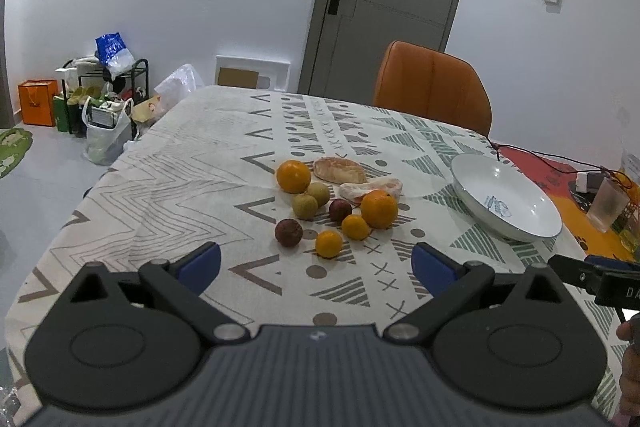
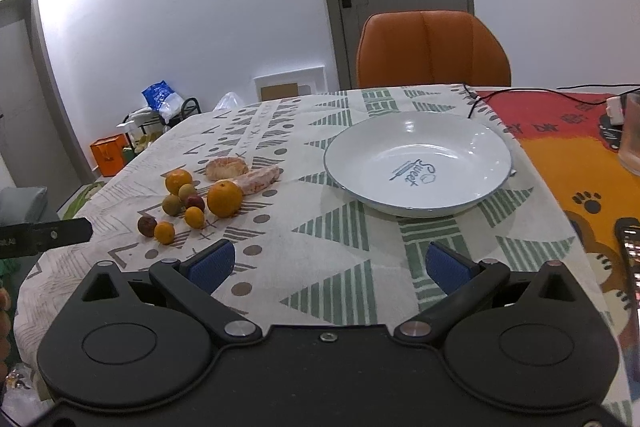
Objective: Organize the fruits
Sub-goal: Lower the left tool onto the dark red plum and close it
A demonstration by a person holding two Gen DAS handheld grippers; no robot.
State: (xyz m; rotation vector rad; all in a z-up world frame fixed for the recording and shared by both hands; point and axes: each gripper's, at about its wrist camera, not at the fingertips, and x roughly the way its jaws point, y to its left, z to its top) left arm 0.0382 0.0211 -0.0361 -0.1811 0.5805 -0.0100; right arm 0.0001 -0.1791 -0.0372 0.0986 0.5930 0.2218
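A cluster of fruit lies on the patterned tablecloth: two big oranges (image 1: 293, 175) (image 1: 379, 208), two small oranges (image 1: 329, 243) (image 1: 355, 227), two greenish-brown fruits (image 1: 305, 205), and two dark red fruits (image 1: 288, 232) (image 1: 340, 209). The cluster also shows in the right wrist view (image 2: 224, 198). A white plate (image 1: 472, 171) (image 2: 492, 143) stands empty to the right. My left gripper (image 1: 316, 263) is open, just short of the fruit. My right gripper (image 2: 330, 263) is open, near the table's front edge, short of the plate.
Two wrapped bread pieces (image 1: 339, 169) (image 1: 372, 187) lie behind the fruit. An orange chair (image 2: 432, 49) stands at the far side. A cable (image 2: 472, 99), a glass (image 2: 630, 135) and a phone (image 2: 632, 259) sit on the red-orange mat at right.
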